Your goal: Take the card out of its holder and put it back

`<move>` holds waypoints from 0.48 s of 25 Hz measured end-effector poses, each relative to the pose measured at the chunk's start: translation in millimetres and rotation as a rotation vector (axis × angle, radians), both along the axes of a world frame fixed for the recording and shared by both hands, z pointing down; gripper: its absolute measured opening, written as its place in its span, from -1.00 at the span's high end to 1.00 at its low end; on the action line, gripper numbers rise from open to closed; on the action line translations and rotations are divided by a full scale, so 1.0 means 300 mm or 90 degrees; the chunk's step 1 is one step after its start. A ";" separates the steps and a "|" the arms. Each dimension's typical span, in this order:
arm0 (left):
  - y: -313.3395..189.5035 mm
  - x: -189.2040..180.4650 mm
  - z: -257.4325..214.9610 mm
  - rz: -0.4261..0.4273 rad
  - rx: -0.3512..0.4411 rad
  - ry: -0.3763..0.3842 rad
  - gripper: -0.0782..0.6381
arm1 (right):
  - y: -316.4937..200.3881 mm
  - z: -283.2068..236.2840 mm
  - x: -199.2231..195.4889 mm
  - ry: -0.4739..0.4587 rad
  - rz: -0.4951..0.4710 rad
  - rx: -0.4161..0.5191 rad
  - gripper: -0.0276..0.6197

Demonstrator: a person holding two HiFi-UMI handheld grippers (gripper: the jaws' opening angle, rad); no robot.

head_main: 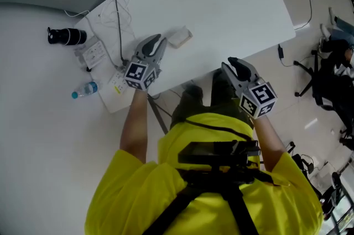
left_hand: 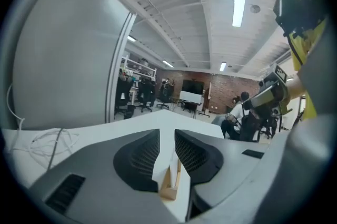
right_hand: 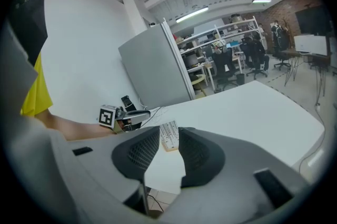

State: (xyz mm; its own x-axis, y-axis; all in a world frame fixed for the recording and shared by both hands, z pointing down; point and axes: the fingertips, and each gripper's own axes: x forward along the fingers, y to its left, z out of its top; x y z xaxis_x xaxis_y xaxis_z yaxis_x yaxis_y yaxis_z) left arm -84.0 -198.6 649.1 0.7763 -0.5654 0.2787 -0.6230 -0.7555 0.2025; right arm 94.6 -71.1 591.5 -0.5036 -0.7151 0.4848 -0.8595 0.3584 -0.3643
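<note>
Card [head_main: 178, 36] upright in wood holder [left_hand: 168, 187] on white table [head_main: 232, 1], nr front edge; L tongs [head_main: 155, 43] low over table, tips just short of holder, released w/ narrow gap, nothing gripped; R tongs [head_main: 235, 65] off table's near edge, apart from card, likewise released, empty; water bottle [head_main: 84, 89], black cylinder [head_main: 66, 36] off to L.

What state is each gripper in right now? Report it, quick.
Left gripper: open, holding nothing; the white card in its small wooden holder sits just ahead of it.
Right gripper: open, holding nothing.
</note>
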 end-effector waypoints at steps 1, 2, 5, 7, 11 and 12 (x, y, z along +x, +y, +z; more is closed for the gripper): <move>-0.003 -0.030 -0.044 -0.027 0.000 0.007 0.54 | -0.013 -0.021 0.001 0.000 0.000 0.010 0.55; -0.004 -0.063 -0.087 -0.056 -0.006 0.010 0.54 | -0.024 -0.046 0.002 0.000 0.000 0.022 0.55; 0.005 -0.166 -0.241 -0.162 -0.020 0.017 0.55 | -0.060 -0.137 0.006 -0.004 0.004 0.063 0.78; 0.028 -0.204 -0.351 -0.228 0.000 0.000 0.70 | -0.087 -0.202 0.000 -0.006 0.002 0.093 0.78; 0.121 -0.160 -0.534 -0.246 0.050 0.000 0.74 | -0.137 -0.327 -0.037 -0.012 -0.004 0.151 0.78; 0.141 -0.152 -0.569 -0.249 0.055 0.018 0.74 | -0.147 -0.358 -0.051 -0.016 -0.008 0.167 0.78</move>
State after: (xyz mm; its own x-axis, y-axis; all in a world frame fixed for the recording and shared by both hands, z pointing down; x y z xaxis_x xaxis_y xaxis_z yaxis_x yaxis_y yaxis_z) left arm -129.6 -156.4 478.4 0.5044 -0.8403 0.1986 -0.8621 -0.4772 0.1702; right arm 79.4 -115.1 484.2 -0.5230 -0.8080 0.2714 -0.8462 0.4540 -0.2790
